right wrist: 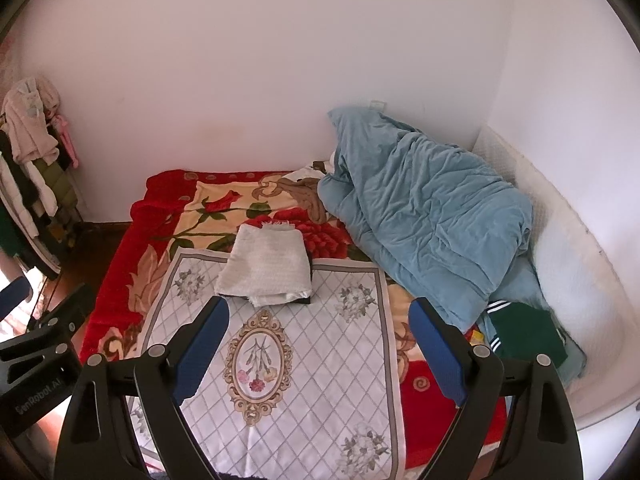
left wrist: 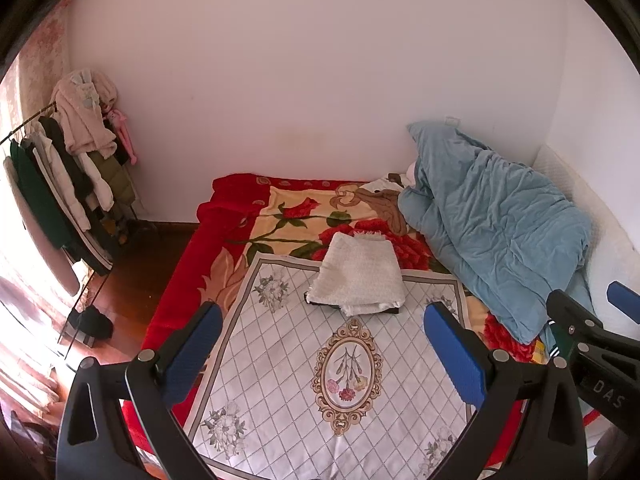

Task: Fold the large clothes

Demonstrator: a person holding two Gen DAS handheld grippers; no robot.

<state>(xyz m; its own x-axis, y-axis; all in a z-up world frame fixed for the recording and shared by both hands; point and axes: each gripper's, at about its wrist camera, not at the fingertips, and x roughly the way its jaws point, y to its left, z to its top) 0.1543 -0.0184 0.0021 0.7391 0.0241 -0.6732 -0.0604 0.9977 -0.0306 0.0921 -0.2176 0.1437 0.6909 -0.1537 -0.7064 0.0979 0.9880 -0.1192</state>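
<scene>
The left gripper (left wrist: 322,344) filled the bottom of its own view with its blue-padded fingers (left wrist: 196,344) spread wide and nothing between them; the right gripper (right wrist: 320,344) stood the same way in the lower part of its view, released and empty; each also showed at the edge of the other's frame, the right one at the far right of the left view, the left one at the lower left of the right view.

A folded white garment (left wrist: 360,276) lay just above the centre of the frame, resting on the far edge of a white quilted cloth (left wrist: 288,364) with a diamond grid and an oval flower medallion; a dark item showed just under the garment's near edge, though what it was could not be told; the cloth lay flat over a red floral blanket (left wrist: 280,212) covering the bed.

A rumpled blue duvet (left wrist: 492,224) was heaped at the right of the frame, against the white wall; a dark green garment with white stripes (right wrist: 524,332) sat at lower right, beside the duvet's near end; a clothes rack (left wrist: 68,168) hung with coats occupied the left edge of the frame.
</scene>
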